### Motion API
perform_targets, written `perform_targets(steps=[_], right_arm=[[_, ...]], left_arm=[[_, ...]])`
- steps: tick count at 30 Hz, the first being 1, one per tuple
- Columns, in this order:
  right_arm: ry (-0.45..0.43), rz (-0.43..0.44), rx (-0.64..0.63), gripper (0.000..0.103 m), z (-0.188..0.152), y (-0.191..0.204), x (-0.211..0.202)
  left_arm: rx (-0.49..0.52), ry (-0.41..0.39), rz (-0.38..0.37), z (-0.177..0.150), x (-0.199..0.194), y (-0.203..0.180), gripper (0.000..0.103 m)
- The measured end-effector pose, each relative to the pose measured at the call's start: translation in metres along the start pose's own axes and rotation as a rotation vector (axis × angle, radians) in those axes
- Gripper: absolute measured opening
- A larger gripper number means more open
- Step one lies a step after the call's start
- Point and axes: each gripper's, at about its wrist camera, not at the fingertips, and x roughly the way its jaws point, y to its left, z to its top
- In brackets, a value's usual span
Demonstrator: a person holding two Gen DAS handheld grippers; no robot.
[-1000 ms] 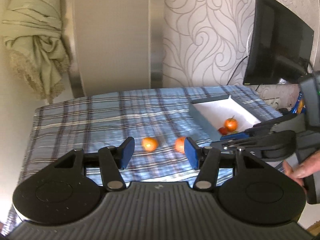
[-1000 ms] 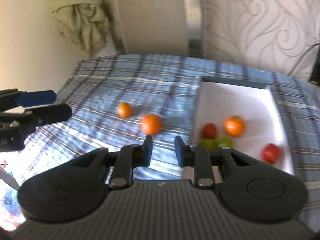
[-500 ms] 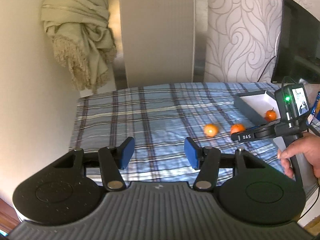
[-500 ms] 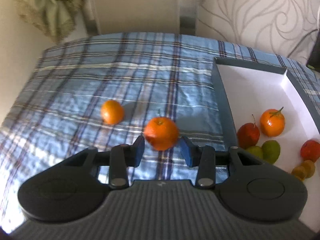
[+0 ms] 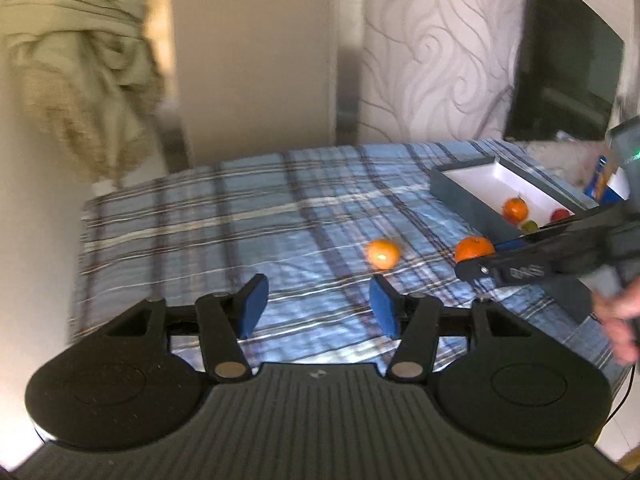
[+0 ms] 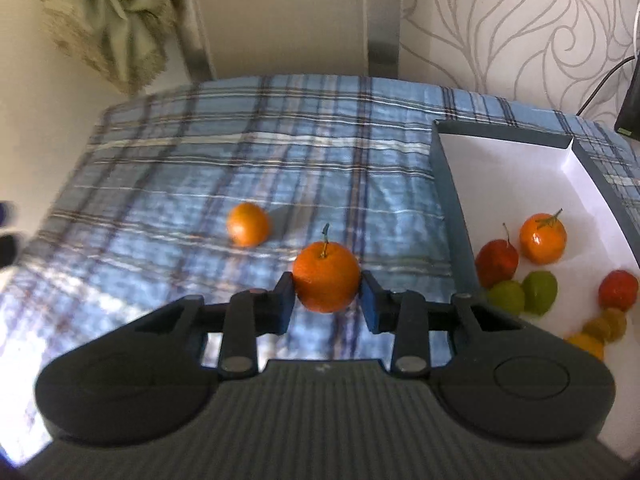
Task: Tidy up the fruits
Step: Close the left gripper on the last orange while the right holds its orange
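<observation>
An orange with a green stem (image 6: 326, 280) sits between the blue pads of my right gripper (image 6: 326, 294). The jaws are closing and both pads touch its sides, just above the checked cloth. In the left wrist view the same orange (image 5: 474, 249) shows in the right gripper (image 5: 480, 257), next to the box. A smaller orange (image 6: 248, 224) lies loose on the cloth to its left. My left gripper (image 5: 318, 284) hovers short of that small orange (image 5: 383, 254), jaws opening, nothing between them.
A grey box with a white inside (image 6: 452, 208) stands at the right and holds an orange (image 6: 543, 238), red fruits (image 6: 496, 258), green ones (image 6: 540, 292) and small yellow ones (image 6: 600, 328). A dark screen (image 5: 568, 80) stands behind. A hand (image 5: 616, 320) grips the right tool.
My right gripper moved forward and down onto the stemmed orange, which now sits between its pads. The left wrist view swung left, so the oranges now lie to the right of its fingers.
</observation>
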Motion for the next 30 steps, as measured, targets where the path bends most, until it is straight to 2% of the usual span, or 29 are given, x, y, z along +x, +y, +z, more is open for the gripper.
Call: perform_targets(steps=[1, 6, 9, 12, 14, 15, 16, 19, 24, 30], right_arm=[[0.004, 0.017, 0.002, 0.037, -0.002, 0.002, -0.008], [0.007, 0.056, 0.014, 0.038, -0.014, 0.011, -0.049], [0.002, 0.021, 0.021, 0.038, -0.017, 0.015, -0.071], [-0.013, -0.029, 0.033, 0.038, -0.019, 0.019, -0.093], [-0.023, -0.049, 0.041, 0.038, -0.021, 0.021, -0.105], [-0.027, -0.057, 0.043, 0.038, -0.022, 0.023, -0.110], [-0.031, -0.063, 0.040, 0.038, -0.025, 0.024, -0.115], [-0.043, -0.069, 0.018, 0.038, -0.029, 0.024, -0.121], [-0.057, -0.020, -0.013, 0.038, -0.027, 0.012, -0.117], [-0.086, 0.066, -0.054, 0.038, -0.027, -0.002, -0.118]], left_arm=[[0.011, -0.001, -0.010, 0.001, 0.009, -0.005, 0.072], [0.075, 0.017, -0.097, 0.007, 0.063, -0.030, 0.072], [0.122, 0.023, -0.124, 0.012, 0.098, -0.042, 0.072], [0.119, 0.044, -0.149, 0.018, 0.130, -0.045, 0.070], [0.127, 0.062, -0.154, 0.018, 0.146, -0.046, 0.062], [0.132, 0.078, -0.153, 0.016, 0.154, -0.046, 0.050], [0.121, 0.089, -0.160, 0.013, 0.160, -0.045, 0.048], [0.083, 0.071, -0.165, 0.010, 0.159, -0.040, 0.039], [0.030, 0.077, -0.112, 0.008, 0.143, -0.040, 0.039], [-0.012, 0.076, -0.021, 0.001, 0.095, -0.045, 0.039]])
